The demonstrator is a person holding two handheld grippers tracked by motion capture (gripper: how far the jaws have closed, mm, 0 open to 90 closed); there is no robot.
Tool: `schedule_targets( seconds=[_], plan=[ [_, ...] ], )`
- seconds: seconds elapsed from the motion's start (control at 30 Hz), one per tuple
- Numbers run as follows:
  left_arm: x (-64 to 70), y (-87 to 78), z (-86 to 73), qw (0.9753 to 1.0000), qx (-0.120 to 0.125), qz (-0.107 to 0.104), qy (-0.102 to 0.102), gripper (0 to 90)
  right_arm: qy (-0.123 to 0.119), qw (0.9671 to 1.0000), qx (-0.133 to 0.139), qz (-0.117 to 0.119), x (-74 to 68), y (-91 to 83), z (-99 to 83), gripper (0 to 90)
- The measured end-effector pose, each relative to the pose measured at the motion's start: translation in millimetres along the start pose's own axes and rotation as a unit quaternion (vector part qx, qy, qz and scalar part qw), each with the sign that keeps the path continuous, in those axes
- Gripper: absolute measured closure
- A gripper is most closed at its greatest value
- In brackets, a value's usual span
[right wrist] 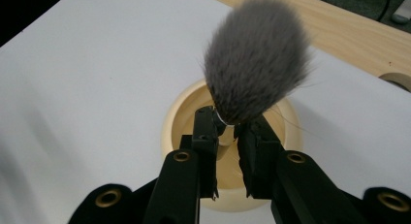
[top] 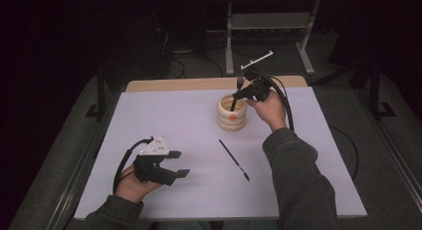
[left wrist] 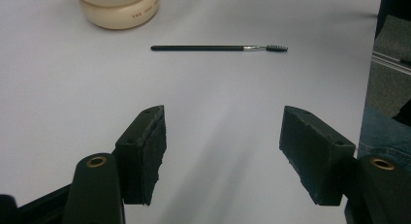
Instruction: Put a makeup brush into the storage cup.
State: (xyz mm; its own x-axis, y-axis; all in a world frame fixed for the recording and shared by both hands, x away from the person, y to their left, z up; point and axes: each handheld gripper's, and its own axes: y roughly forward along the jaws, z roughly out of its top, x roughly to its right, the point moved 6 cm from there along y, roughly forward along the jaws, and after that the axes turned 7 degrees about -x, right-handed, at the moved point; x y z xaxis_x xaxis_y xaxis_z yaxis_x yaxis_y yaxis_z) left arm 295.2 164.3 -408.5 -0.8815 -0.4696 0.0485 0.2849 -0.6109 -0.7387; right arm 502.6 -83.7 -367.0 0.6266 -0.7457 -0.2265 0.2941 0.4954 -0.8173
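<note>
A cream ribbed cup stands at the far middle of the white mat; its base shows in the left gripper view. My right gripper hovers over the cup's mouth, shut on a makeup brush just below its fluffy grey head. The brush handle points down into the cup. A thin black spoolie brush lies flat on the mat in front of the cup. My left gripper rests low at the near left, open, with nothing between its pads.
The white mat covers a wooden table whose bare far edge shows behind the cup. A metal stand and cables lie on the dark floor beyond. My right sleeve crosses the mat's near right.
</note>
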Motion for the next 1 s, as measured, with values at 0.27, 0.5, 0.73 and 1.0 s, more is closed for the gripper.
schedule_targets(
  seconds=[0.27, 0.5, 0.73, 1.0],
  plan=[
    [-0.4, -0.2, -0.5, 1.0000, 0.000, -0.001, -0.002, 33.4, 0.013, 0.9997, -0.019, -0.009, 4.8, 12.8, -4.5, 75.8],
    [-0.5, -0.6, -0.1, 1.0000, 0.003, 0.000, -0.001, 33.4, 0.039, 0.9987, -0.017, -0.028, 14.0, 10.6, -8.3, 56.4],
    [-0.4, 0.6, -0.3, 1.0000, -0.001, 0.000, 0.001, 33.3, 0.063, 0.9978, -0.004, -0.021, 23.7, 1.6, -20.8, 52.4],
    [-1.5, 1.1, -0.9, 1.0000, -0.003, 0.001, 0.003, 32.9, 0.052, 0.9986, 0.010, -0.007, 21.0, -10.9, -29.6, 51.2]
  ],
)
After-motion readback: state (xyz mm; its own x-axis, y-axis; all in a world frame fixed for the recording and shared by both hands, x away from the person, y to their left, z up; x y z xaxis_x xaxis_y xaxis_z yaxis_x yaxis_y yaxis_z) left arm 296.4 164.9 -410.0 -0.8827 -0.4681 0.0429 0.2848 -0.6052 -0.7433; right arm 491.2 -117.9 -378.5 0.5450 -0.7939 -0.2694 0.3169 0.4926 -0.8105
